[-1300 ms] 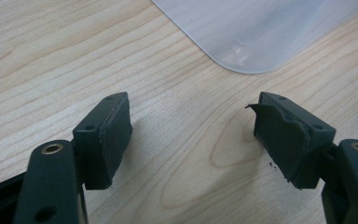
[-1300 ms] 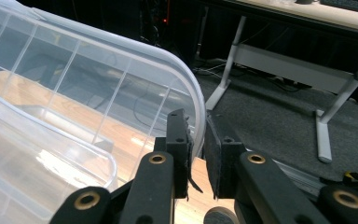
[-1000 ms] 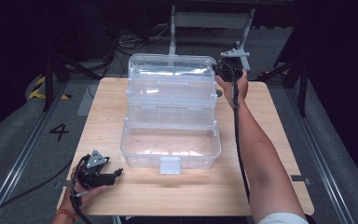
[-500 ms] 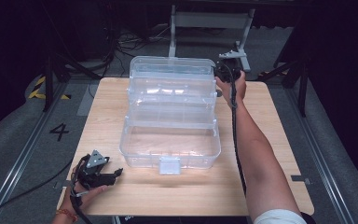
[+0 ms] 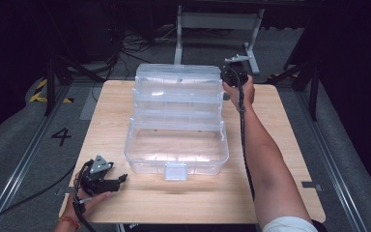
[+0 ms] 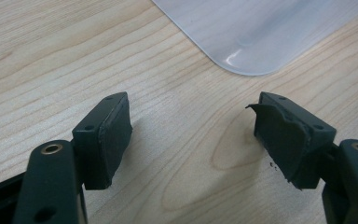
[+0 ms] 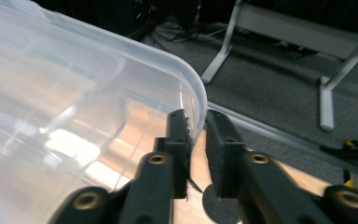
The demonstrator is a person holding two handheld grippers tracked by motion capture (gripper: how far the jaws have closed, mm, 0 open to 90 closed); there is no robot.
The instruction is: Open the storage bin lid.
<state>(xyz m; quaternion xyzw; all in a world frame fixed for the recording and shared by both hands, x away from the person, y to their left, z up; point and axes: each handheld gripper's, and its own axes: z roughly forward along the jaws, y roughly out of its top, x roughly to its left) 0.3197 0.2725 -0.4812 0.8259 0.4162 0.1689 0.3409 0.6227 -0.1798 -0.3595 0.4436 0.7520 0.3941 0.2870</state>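
Observation:
A clear plastic tiered box stands open in the middle of the wooden table, its trays stepped back toward the raised lid. My right gripper is at the lid's far right corner. In the right gripper view it is shut on the lid's curved rim, with the thin wall between the pads. My left gripper rests on the table at the front left, beside the box. Its jaws are wide open and hold nothing, with the box's corner just ahead.
A metal stand and cables lie on the grey floor beyond the table's far edge. A floor rail runs along the left side. Bare wood shows left, right and in front of the box.
My right gripper has moved slightly down and toward the person, still on the lid's rim, and the lid has come with it. The left gripper has not moved.

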